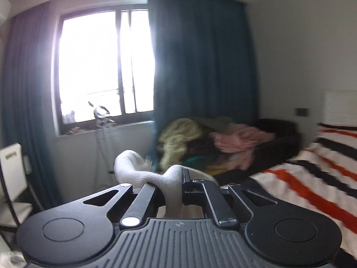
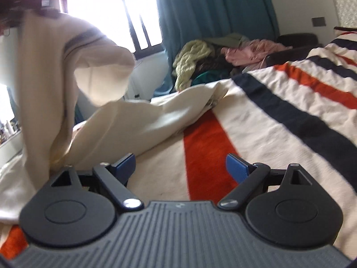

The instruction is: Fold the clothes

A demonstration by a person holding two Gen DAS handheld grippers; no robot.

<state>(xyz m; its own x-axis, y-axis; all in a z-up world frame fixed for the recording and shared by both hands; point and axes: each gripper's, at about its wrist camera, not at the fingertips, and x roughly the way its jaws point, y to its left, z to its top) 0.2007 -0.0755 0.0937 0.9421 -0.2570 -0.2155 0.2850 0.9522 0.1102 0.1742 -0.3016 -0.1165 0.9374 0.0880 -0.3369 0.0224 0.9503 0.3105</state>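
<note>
In the left wrist view my left gripper (image 1: 178,178) is shut on a fold of a white ribbed knit garment (image 1: 138,169), held up in the air above the bed. In the right wrist view the same cream garment (image 2: 125,120) hangs at the left and trails onto the striped bedspread (image 2: 279,120). A sleeve with dark stripes (image 2: 73,42) hangs in the air at upper left. My right gripper (image 2: 180,165) is open and empty, low over the bedspread, just right of the garment. Its blue fingertips (image 2: 236,167) stand wide apart.
A pile of other clothes, yellow-green (image 2: 191,60) and pink (image 2: 250,51), lies on a dark chair beyond the bed's end. A bright window (image 1: 100,67) and teal curtains (image 1: 200,67) fill the far wall. A white chair (image 1: 11,174) stands at the left.
</note>
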